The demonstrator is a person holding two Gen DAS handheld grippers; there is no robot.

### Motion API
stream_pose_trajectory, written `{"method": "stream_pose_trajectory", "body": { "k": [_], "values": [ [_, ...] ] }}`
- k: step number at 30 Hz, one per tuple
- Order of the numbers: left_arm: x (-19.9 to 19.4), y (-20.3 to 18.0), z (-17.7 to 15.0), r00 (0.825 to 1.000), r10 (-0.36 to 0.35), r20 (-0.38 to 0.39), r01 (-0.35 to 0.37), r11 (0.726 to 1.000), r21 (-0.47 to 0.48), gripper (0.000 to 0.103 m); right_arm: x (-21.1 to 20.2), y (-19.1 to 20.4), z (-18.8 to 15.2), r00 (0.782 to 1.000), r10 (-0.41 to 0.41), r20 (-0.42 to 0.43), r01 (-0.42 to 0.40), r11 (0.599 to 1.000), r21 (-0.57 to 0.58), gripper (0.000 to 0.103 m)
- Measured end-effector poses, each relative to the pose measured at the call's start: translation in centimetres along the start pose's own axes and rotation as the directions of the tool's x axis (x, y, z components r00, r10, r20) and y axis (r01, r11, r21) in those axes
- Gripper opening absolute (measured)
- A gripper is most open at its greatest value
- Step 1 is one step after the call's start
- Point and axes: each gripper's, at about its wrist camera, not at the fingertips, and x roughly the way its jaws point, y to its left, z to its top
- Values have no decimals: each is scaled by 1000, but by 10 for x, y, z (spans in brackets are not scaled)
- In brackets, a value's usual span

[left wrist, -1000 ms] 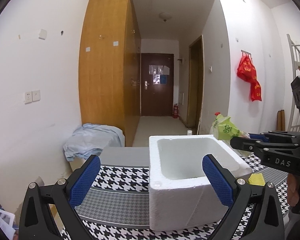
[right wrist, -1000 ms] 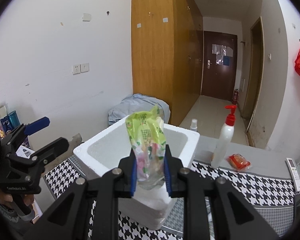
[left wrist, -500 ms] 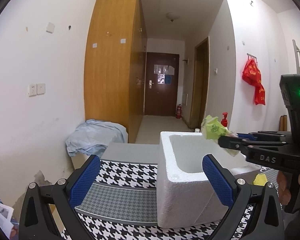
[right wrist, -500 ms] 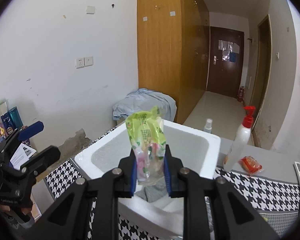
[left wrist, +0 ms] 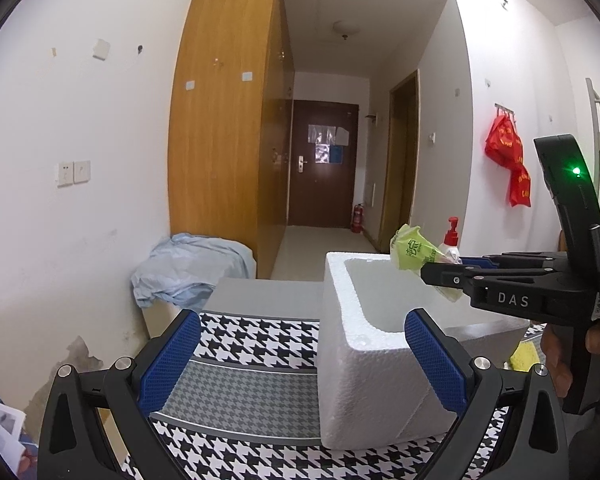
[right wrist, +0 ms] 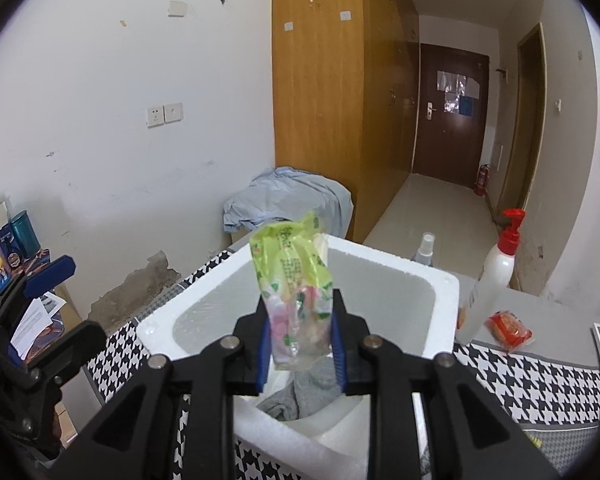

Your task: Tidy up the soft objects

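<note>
Styrofoam box [right wrist: 440,280] is seen at the centre of the right wrist view, set on a houndstooth-patterned table [right wrist: 540,392]. Just above its open top, a green snack packet [right wrist: 296,288] is held upright by the right gripper [right wrist: 300,344]; the blue pads [right wrist: 265,356] are pressed against the packet's clear lower end, though the jaws have opened slightly in the last half second. A grey cloth [right wrist: 312,396] is seen lying inside the box, below the packet. To the right of the box, a white pump bottle [right wrist: 496,276] with a red top is stood, and a red packet [right wrist: 508,330] is laid just beside it.

In the left wrist view, the left gripper [left wrist: 300,356] is shown at the bottom of the frame with its jaws spread wide and nothing gripped; the near left corner of the box [left wrist: 360,360] is seen between its blue pads. At the right edge, the right gripper [left wrist: 440,276] is seen from the side with the packet [left wrist: 412,252] over the box. A yellow sponge [left wrist: 524,356] is partly visible at the lower right.
</note>
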Motion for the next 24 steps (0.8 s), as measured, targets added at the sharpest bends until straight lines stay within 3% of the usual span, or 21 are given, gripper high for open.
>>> {"method": "stream_pose_trajectory", "body": {
  "k": [2, 3, 4, 6, 17, 19, 24],
  "values": [
    [0, 2, -1, 1000, 6, -5, -7, 1000, -6, 102, 3, 1, 0, 1000, 1, -9, -1, 1000, 1, 31],
    [0, 3, -1, 1000, 8, -6, -8, 1000, -7, 102, 4, 1, 0, 1000, 2, -18, -2, 1000, 5, 40],
    [0, 3, -1, 1000, 11, -7, -11, 1000, -8, 102, 6, 1, 1, 1000, 1, -22, -1, 1000, 7, 55],
    [0, 4, -1, 1000, 14, -7, -14, 1000, -9, 102, 6, 3, 2, 1000, 0, -23, 0, 1000, 12, 70],
    [1, 3, 2, 999, 29, -30, -29, 1000, -3, 102, -10, -2, 0, 1000, 30, 8, -30, 999, 33, 84],
    [1, 1, 2, 999, 33, -33, -33, 999, -1, 102, -16, -5, 0, 999, 33, 27, -34, 998, 44, 94],
    [-3, -6, 3, 999, 28, -26, -28, 1000, 5, 102, -29, -11, -1, 998, 26, 58, -30, 998, 60, 103]
  ]
}}
